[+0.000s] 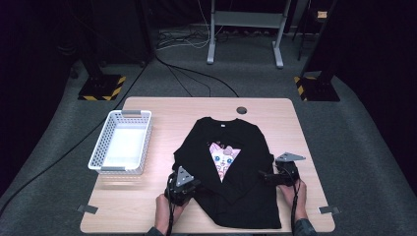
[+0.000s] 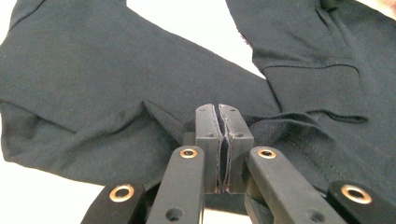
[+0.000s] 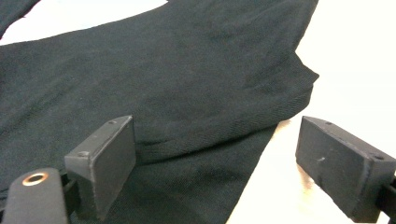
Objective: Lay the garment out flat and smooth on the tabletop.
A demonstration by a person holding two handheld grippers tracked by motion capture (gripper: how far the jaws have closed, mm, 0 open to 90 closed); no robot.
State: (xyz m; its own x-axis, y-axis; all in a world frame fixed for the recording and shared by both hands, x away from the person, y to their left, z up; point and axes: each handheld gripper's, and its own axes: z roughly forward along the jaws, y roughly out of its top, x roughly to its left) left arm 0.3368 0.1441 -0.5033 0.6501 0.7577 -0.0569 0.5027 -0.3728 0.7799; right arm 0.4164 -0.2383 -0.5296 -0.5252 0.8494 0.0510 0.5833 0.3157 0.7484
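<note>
The black long-sleeved shirt (image 1: 236,172) lay flat on the worktop (image 1: 162,110), printed front up, collar toward the far edge and hem toward me, so its long axis ran straight away from my body; both sleeves were already folded in across the chest. My left tongs (image 1: 183,189) sat at the near left side of the garment and were closed tight on a pinch of its fabric, which showed in the left gripper view as a ridge of cloth (image 2: 243,121) gathered at the pressed-together pads. My right tongs (image 1: 275,176) sat at the right side seam, level with the left pair, jaws wide apart and gripping nothing; in the right gripper view the folded edge of the shirt (image 3: 280,102) lay between the two pads, nearer the left-hand one, with bare worktop under the other. I judged that the right tongs needed to close on that edge before any fold along the long axis could begin. The white basket (image 1: 123,142) stood well apart to the left.
</note>
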